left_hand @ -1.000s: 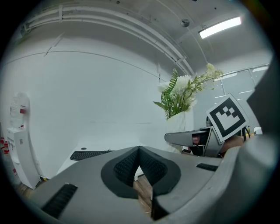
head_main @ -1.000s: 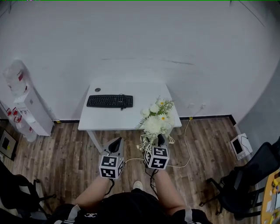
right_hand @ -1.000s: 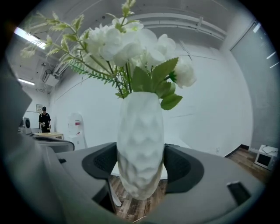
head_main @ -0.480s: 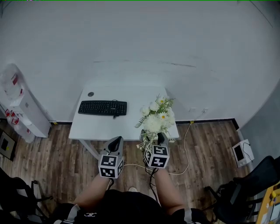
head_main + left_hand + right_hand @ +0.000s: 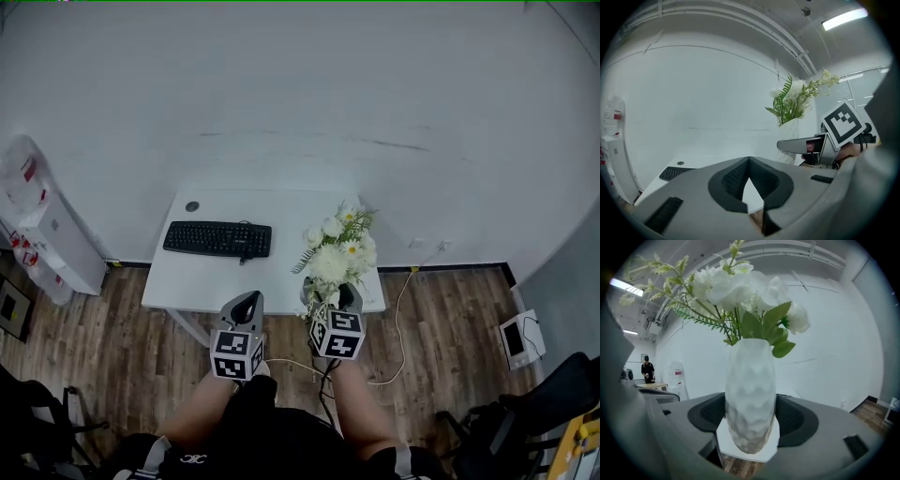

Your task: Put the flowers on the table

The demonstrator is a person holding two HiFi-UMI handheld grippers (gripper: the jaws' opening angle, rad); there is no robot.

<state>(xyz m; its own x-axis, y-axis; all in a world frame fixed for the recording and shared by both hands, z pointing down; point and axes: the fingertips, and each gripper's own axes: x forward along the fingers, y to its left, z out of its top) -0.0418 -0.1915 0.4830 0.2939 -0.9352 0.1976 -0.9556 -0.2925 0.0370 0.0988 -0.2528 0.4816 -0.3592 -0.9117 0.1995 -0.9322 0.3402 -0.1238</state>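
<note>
A bunch of white flowers [image 5: 334, 251] with green fern stands in a white dimpled vase [image 5: 750, 399]. My right gripper [image 5: 334, 300] is shut on the vase's lower body, one pad on each side, holding it upright just over the front right edge of the white table [image 5: 272, 202]. In the right gripper view the blooms [image 5: 736, 284] rise above the jaws of that gripper [image 5: 750, 416]. My left gripper [image 5: 247, 304] hovers beside it at the table's front edge, jaws shut and empty [image 5: 749, 161]. The left gripper view shows the flowers [image 5: 797, 101] to its right.
A black keyboard [image 5: 217, 239] lies on the table's left half, with a small round grommet [image 5: 192, 206] behind it. A water dispenser [image 5: 47, 234] stands at the left wall. A cable [image 5: 398, 309] trails over the wooden floor at the right. An office chair [image 5: 525, 422] stands at the lower right.
The table has come nearer and slid left in the head view. Both grippers, the right one still holding the vase, now reach its front edge.
</note>
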